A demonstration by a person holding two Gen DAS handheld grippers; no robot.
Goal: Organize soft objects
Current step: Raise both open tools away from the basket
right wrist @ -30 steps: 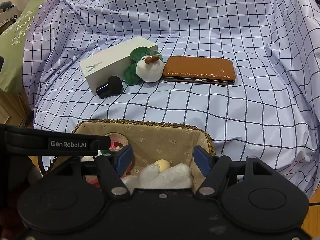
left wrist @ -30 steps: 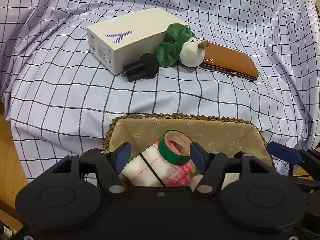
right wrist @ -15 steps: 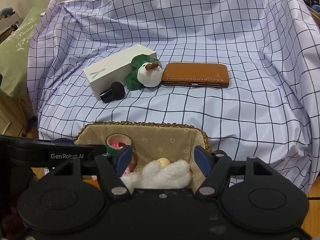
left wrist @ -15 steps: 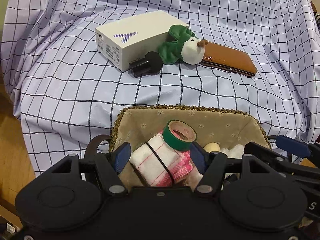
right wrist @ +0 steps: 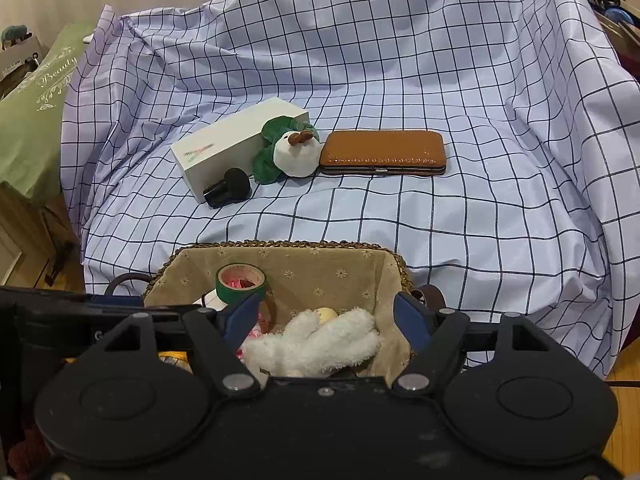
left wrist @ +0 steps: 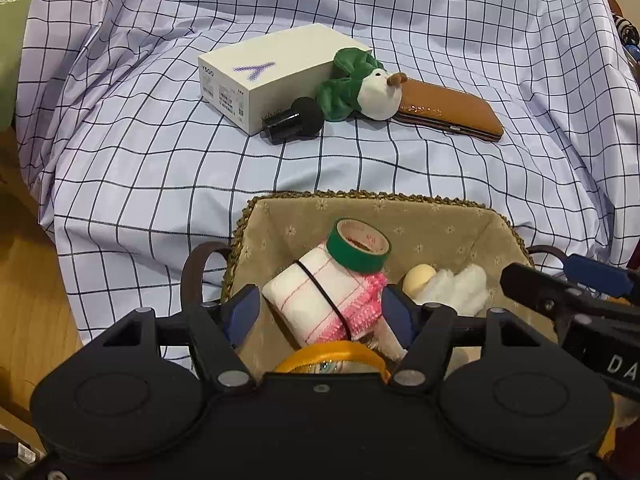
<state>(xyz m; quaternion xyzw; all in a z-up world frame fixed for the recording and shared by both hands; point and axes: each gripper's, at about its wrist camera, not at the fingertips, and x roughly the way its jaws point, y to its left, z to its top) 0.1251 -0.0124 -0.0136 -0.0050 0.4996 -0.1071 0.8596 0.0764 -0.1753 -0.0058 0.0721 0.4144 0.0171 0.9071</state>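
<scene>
Right gripper point(right wrist: 326, 322) jaws just been opening, now spread either side of white fluffy toy point(right wrist: 316, 346), pads clear of it; toy lies in lined basket point(right wrist: 280, 258). Left gripper point(left wrist: 320, 314) jaws apart around rolled white-pink cloth point(left wrist: 324, 300) (whether pads press it, cannot tell). Green tape roll point(left wrist: 359, 245) rests on cloth's far end. Yellow ring point(left wrist: 332, 356) near the camera. Beyond basket, on checked sheet point(right wrist: 440, 60): white box point(right wrist: 236, 146), black cylinder point(right wrist: 228, 188), green-white plush point(right wrist: 292, 150), brown case point(right wrist: 384, 152) in touching row.
</scene>
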